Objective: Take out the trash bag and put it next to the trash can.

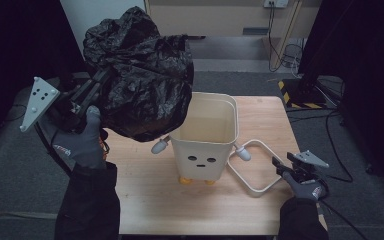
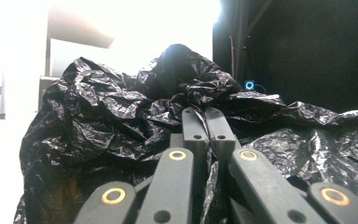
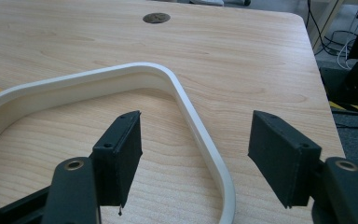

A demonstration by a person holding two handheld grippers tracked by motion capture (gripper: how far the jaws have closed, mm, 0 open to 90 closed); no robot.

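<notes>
Left gripper [image 1: 92,92] is holding the black bag [image 1: 140,75] up in the air, left of and above the bin [image 1: 207,137] — jaws pinched tight together on a fold of plastic in the left gripper view [image 2: 205,123], bag [image 2: 121,121] bunching all round them. It's hanging clear of the rim, prob. so it can open out before going in as a liner. Bin is standing upright mid-table [image 1: 155,200], empty inside (little face on the front). Its ring [image 1: 255,167], the cream frame that likely clamps a liner, is lying flat on the wood just right of the bin. Right gripper [image 1: 287,167] is hovering at the ring's near corner, jaws spread wide w/ nothing between them; in the right gripper view the ring [image 3: 186,102] is running between the open jaws [image 3: 196,158], lined up for a grab, I'd say.
</notes>
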